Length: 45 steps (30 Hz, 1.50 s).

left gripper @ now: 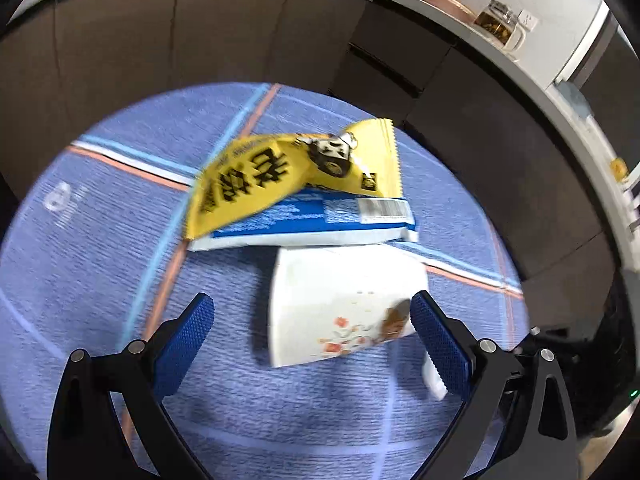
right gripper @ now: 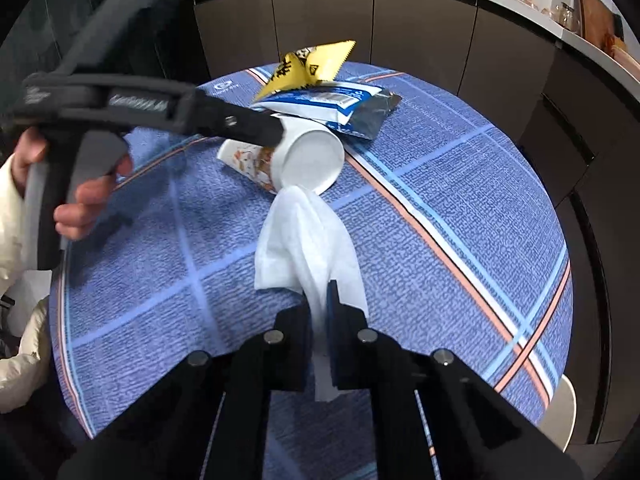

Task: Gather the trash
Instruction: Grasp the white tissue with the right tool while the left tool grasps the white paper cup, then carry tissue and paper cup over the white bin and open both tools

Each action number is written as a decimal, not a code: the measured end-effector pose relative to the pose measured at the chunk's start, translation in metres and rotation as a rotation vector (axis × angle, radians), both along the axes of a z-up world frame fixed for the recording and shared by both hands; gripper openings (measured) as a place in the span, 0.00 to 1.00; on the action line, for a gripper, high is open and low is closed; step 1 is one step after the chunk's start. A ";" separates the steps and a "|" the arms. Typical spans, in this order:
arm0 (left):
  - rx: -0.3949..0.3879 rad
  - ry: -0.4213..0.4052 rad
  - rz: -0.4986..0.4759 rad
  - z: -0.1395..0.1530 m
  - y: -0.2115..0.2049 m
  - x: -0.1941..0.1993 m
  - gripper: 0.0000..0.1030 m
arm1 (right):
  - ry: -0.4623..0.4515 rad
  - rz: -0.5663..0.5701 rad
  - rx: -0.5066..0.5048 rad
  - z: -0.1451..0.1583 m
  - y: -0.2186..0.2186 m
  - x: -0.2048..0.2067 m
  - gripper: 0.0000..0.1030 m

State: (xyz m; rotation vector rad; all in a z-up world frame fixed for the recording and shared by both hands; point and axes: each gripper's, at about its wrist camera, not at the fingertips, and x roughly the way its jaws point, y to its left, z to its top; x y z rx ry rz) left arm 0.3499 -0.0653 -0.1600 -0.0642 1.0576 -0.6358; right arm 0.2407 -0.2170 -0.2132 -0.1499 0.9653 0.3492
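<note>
A white paper cup (left gripper: 340, 304) with a printed pattern lies on its side on the round blue checked table (left gripper: 100, 220). My left gripper (left gripper: 312, 320) is open, its jaws either side of the cup's base. Behind the cup lie a yellow snack wrapper (left gripper: 280, 176) and a blue-and-white wrapper (left gripper: 320, 220). In the right wrist view the cup (right gripper: 308, 160) shows its open mouth, with the yellow wrapper (right gripper: 308, 68) and blue wrapper (right gripper: 340, 104) beyond. My right gripper (right gripper: 320, 312) is shut on a white tissue (right gripper: 308, 240) that reaches toward the cup's mouth.
Dark cabinets (left gripper: 460, 100) with a pale counter curve round behind the table; a glass jug (left gripper: 498, 26) stands on it. The person's hand (right gripper: 80, 200) holds the left gripper (right gripper: 276, 136) at the table's left edge. The table edge (right gripper: 560, 280) lies to the right.
</note>
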 end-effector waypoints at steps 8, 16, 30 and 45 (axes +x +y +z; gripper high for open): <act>-0.052 0.029 -0.093 0.003 -0.014 -0.020 0.59 | -0.030 -0.016 0.040 0.013 -0.006 -0.018 0.08; -0.045 0.042 -0.109 -0.001 -0.030 -0.021 0.44 | -0.052 -0.048 0.042 0.022 -0.015 -0.037 0.08; -0.037 -0.105 -0.170 0.048 -0.050 -0.063 0.03 | -0.113 -0.097 0.090 0.044 -0.038 -0.063 0.07; -0.106 -0.167 -0.461 0.086 -0.200 -0.135 0.03 | -0.188 -0.418 0.059 0.069 -0.172 -0.148 0.07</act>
